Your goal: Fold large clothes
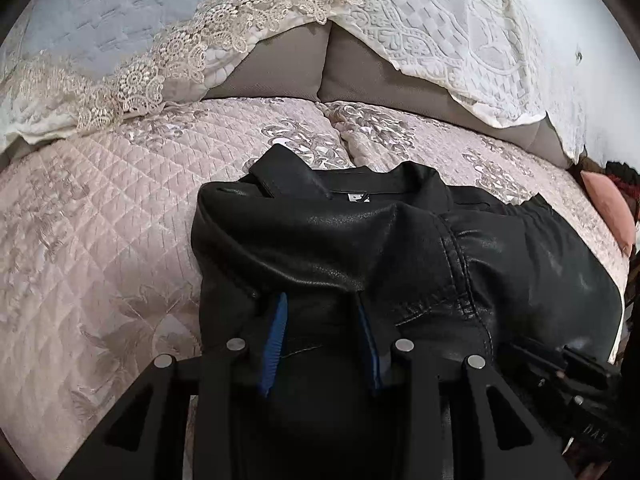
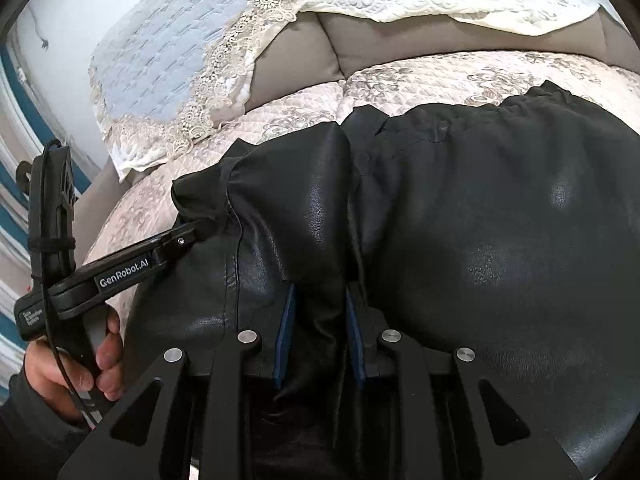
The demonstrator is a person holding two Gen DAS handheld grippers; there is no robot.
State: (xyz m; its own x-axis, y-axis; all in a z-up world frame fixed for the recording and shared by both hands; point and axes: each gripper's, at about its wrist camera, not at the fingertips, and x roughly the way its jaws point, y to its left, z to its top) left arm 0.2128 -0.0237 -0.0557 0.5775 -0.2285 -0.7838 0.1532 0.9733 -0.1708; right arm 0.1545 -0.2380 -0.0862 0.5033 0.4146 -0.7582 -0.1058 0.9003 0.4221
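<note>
A black leather jacket (image 1: 400, 248) lies on a pink quilted bedspread (image 1: 100, 220), collar toward the far side. My left gripper (image 1: 320, 308) is shut on a fold of the jacket between its blue pads. In the right wrist view the jacket (image 2: 500, 220) fills the right half. My right gripper (image 2: 320, 300) is shut on another fold of the leather. The left gripper (image 2: 188, 236) shows there at the left, clamped on the jacket's edge and held by a hand (image 2: 80, 364).
Lace-trimmed pillows (image 1: 180, 52) and a white embroidered cover (image 1: 460, 40) lean on the grey headboard (image 1: 320, 68) at the far side. A pink cushion (image 1: 608, 208) lies at the right edge of the bed. A wall with blue trim (image 2: 16, 80) is to the left.
</note>
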